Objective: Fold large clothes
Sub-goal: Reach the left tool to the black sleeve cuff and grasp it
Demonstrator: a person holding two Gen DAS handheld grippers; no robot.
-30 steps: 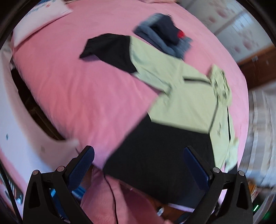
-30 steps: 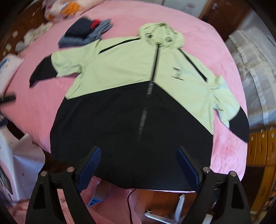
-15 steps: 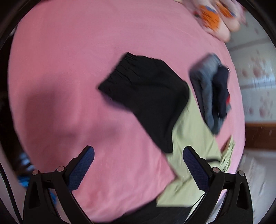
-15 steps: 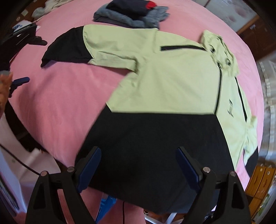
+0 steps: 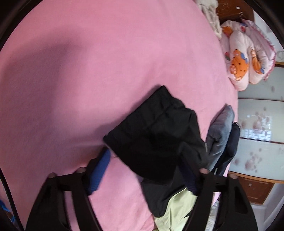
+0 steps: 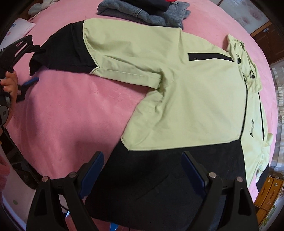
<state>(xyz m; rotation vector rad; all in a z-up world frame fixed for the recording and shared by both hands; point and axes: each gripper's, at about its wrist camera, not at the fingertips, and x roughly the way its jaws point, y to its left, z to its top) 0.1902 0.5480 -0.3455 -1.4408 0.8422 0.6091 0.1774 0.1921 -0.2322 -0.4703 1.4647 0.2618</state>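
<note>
Item: hooded jacket point(image 6: 186, 92), pale green above, black below, lying spread flat and front up on the pink bedspread point(image 6: 74, 110). Landmark for all places below: this jacket.

Progress: judged barely begun. Body unfolded, hood point(image 6: 243, 58) flat, both sleeves out to the sides; no fold made yet. All folds remain.

Left gripper point(image 5: 142, 163): at the black cuff point(image 5: 156, 131) of the outstretched sleeve, jaws having just been closing, cuff between them. The far blue pad point(image 5: 99, 170) is apart from the cloth; the near pad is hidden behind it, so grip cannot be told (not clamped, by the look of it). A hand point(image 6: 9, 85) holds this tool.

Right gripper point(image 6: 142, 170): above the jacket's black lower panel, near the hem, jaws wide, nothing held.

Surface: soft, plush bedspread, smooth, shadowed beside the cuff.

Room: folded grey and dark clothes point(image 6: 147, 12) stacked just beyond the sleeve; cartoon-print quilt point(image 5: 246, 60) well beyond the cuff; wooden drawers point(image 6: 268, 191) past the jacket's far sleeve, off the bed.
</note>
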